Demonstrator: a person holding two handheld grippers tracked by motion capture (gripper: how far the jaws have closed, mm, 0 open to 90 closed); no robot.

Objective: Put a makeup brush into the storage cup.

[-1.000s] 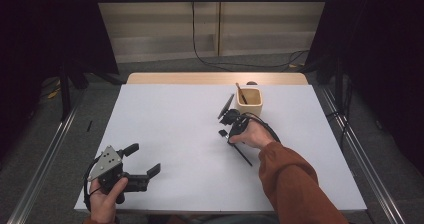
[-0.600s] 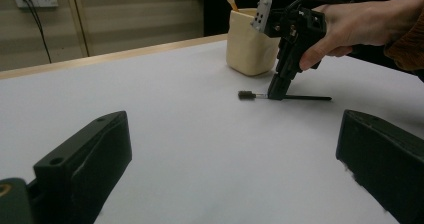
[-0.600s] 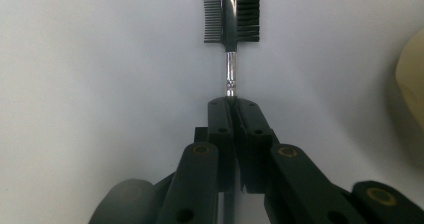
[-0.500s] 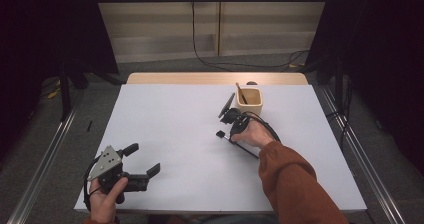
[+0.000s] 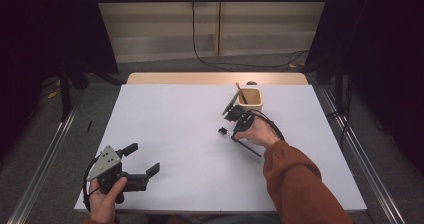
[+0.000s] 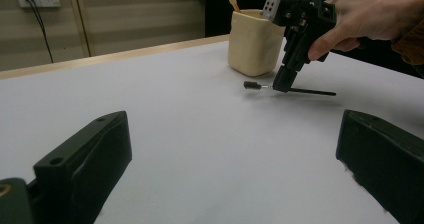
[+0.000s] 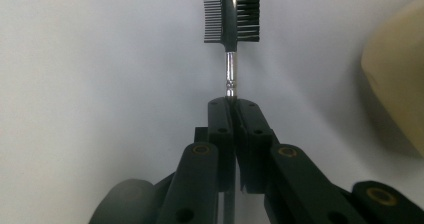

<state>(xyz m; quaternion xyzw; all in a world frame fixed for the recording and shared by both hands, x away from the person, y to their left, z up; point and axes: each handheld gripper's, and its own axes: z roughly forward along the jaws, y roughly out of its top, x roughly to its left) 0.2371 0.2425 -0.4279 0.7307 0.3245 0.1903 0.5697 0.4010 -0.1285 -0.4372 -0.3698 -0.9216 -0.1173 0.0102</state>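
A black brow brush with a comb-and-bristle head [image 7: 231, 14] and a thin metal neck lies flat on the white table [image 5: 180, 119]. My right gripper [image 7: 232, 104] is shut on the neck just behind the head. The high view has that gripper [image 5: 234, 132] pointing down at the brush [image 5: 223, 130], left of the person's hand, with the black handle running out under the wrist. In the left gripper view the right gripper [image 6: 280, 84] pins the brush [image 6: 251, 85] to the table. My left gripper [image 5: 142, 158] rests open at the near left corner, nothing between its fingers [image 6: 85, 159].
A cream square cup [image 5: 250, 100] with a wooden stick [image 5: 240, 92] in it stands just beyond the right gripper, also near in the right gripper view [image 7: 400, 69]. The table's wooden far edge [image 5: 215, 78] lies behind it. Metal rails run along both sides.
The right hand has shifted only slightly over the brush. The left gripper has kept still.
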